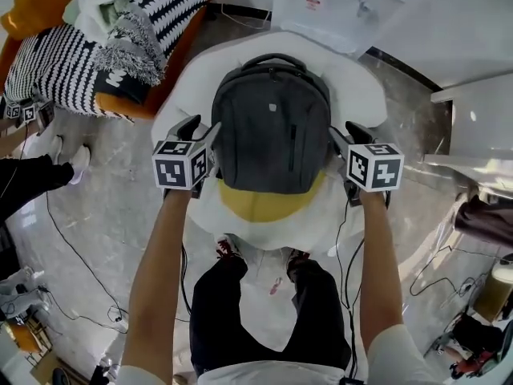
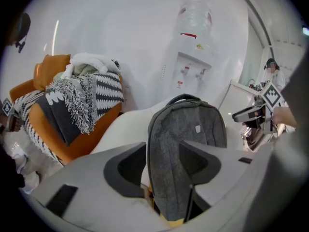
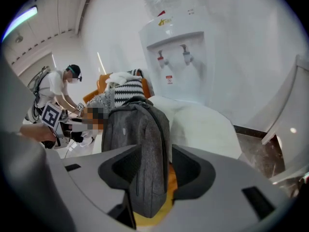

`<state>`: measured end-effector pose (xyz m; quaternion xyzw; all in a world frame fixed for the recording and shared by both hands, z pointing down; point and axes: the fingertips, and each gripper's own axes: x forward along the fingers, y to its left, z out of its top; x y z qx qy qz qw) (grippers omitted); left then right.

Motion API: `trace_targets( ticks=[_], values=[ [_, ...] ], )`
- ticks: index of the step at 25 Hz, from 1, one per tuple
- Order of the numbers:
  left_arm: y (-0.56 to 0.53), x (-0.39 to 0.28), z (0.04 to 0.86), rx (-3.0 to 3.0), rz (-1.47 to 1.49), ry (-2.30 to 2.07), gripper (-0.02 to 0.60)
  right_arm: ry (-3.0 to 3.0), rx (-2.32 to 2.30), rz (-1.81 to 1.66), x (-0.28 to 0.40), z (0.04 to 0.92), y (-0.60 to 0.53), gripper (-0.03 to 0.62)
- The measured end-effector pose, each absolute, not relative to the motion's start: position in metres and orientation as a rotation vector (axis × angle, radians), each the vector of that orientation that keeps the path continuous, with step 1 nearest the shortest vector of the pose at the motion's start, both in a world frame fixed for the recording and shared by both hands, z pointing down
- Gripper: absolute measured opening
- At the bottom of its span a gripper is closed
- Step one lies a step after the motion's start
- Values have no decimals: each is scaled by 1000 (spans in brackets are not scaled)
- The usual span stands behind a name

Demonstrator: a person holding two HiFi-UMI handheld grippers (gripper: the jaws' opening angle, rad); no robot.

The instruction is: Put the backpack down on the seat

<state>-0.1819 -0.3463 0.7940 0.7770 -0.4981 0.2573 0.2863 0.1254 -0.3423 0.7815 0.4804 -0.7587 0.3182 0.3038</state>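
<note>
- Centre of the head view: the grey backpack (image 1: 272,127) stands on the white seat (image 1: 357,87), with its base on the yellow cushion (image 1: 256,203), its back against the backrest and its carry handle toward 12 o'clock
- The left gripper (image 1: 202,128) is at the pack's 9 o'clock side, its tips right at the fabric edge. In the left gripper view the jaws stand wide apart with the pack's side edge framed between them. A sliver of seat shows between one pad and the fabric, so the gripper is released, not clamped
- The right gripper (image 1: 346,133) mirrors it at the 3 o'clock side. In the right gripper view the jaws are spread with the pack's other side between them, and a strip of yellow cushion shows between fabric and pad, so it is likewise released
- The person's legs in dark trousers (image 1: 240,311) fill the 6 o'clock area, with shoes (image 1: 228,249) at the foot of the seat
- An orange armchair (image 1: 24,10) sits at 10 to 11 o'clock, piled with black-and-white striped blankets (image 1: 48,66)
- A white water dispenser (image 1: 337,2) stands just behind the seat at 12 to 1 o'clock
- Thin cables (image 1: 72,251) trail over the pale stone floor (image 1: 120,207) around 8 o'clock
- At 9 o'clock in the right gripper view, another person (image 3: 53,91) bends forward
</note>
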Motion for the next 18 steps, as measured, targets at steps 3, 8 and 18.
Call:
trace_targets(
  ticks=[3, 8, 18],
  values=[
    [-333, -178, 776, 2122, 695, -1311, 212, -2003, 1263, 820, 126, 768, -329, 195],
    [-307, -169, 745, 2199, 650, -1275, 197, -2021, 1252, 793, 118, 742, -307, 172],
    [-268, -162, 691, 2233, 574, -1331, 46, -1981, 1310, 710, 125, 692, -273, 32]
  ],
)
